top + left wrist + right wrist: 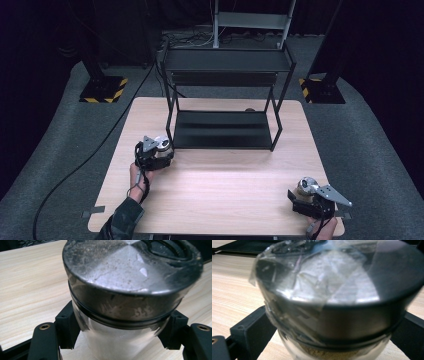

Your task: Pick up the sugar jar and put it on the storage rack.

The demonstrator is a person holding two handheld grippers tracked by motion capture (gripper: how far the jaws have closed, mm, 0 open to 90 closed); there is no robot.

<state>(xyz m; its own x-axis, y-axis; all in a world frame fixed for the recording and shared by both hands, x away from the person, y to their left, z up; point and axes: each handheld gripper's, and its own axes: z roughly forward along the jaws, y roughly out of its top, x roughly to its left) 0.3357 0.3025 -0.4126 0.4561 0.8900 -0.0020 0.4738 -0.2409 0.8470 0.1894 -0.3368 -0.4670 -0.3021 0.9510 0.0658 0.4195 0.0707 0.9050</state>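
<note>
Two jars, one per gripper: your left gripper (161, 150) clamps the white-powder jar (130, 290); right gripper (306, 192) clamps the brown-powder jar (342, 297). One black shelf rack (225, 95).

Room around my table (220, 180) is dark, nearly black at the edges; light falls from above, with a pale washed-out patch mid-tabletop. High view is soft, low detail. The black rack (225, 100) reads as a flat shadow mass. My left gripper view: jar lid (130, 267) is close, with glare streaks on the metal and soft near edges. My right gripper view: taped lid (339, 282) is blurred throughout, with white reflections on top and a dark rim.
</note>
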